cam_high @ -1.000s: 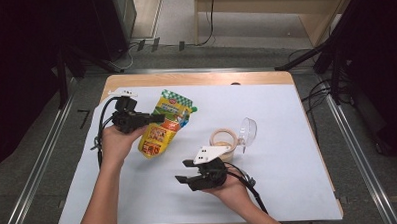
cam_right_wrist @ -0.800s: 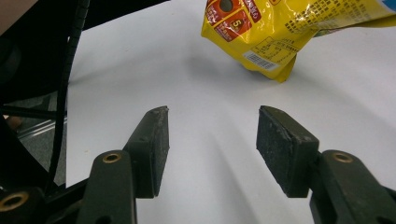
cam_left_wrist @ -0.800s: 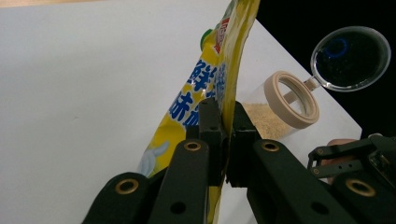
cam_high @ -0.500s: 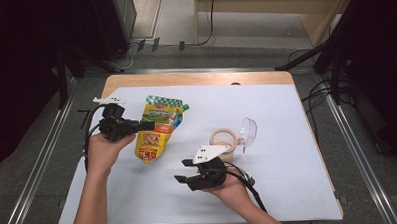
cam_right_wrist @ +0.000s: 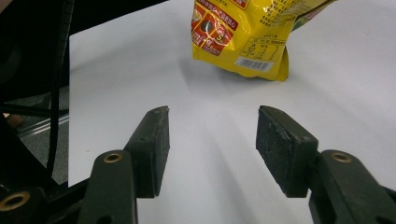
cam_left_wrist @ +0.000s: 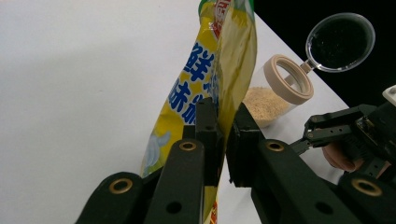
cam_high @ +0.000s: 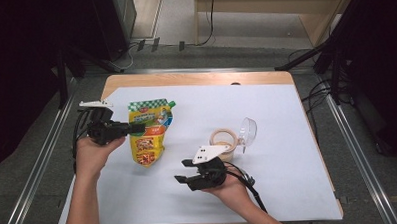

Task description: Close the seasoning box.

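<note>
The yellow sauce pouch (cam_high: 148, 134) is pinched at its side edge by the left tongs (cam_high: 137, 127), jaws clamped tight on it, as seen up close in the left gripper view (cam_left_wrist: 224, 140). The pouch is held up on the left part of the white-covered desk (cam_high: 286, 109), bottom end near the sheet, green cap (cam_high: 171, 104) at the far corner. The right tongs (cam_high: 185, 171) are kept just above the desk nearer the front edge, jaws spread wide apart with nothing between them (cam_right_wrist: 212, 140). A small clear jar of tan powder (cam_high: 223, 142) is seen just beyond them, hinged lid (cam_high: 247, 132) flipped open.
</note>
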The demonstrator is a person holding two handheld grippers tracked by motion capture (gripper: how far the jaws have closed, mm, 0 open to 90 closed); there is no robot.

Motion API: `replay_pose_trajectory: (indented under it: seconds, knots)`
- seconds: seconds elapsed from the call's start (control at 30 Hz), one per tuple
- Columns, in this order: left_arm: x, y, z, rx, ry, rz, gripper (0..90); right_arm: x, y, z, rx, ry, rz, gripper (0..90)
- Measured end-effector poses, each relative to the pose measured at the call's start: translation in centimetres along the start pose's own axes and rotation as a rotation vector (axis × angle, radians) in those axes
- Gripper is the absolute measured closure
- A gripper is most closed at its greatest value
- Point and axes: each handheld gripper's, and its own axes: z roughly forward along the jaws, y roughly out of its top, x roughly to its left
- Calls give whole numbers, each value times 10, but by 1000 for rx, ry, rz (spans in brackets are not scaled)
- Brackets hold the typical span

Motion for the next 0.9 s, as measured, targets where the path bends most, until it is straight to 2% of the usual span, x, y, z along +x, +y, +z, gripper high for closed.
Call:
replay_pose_trajectory:
  seconds: [0.2,0.4,0.5,0.63,0.73,0.9]
  knots:
    - [-8,5,-1,12,10,15,791,0,0,1,3,-1,-2,458]
    - [-8,6,-2,7,5,13,761,0,0,0,4,-1,-2,460]
    - [-7,5,-2,6,17,15,769,0,0,1,4,-2,-4,460]
    - [-6,4,-4,7,18,16,822,0,-1,1,9,0,-2,460]
    - [-6,5,-7,-12,7,10,785,0,-1,1,9,0,-2,460]
    - [-8,6,-9,-8,11,17,761,0,-1,2,13,0,-2,460]
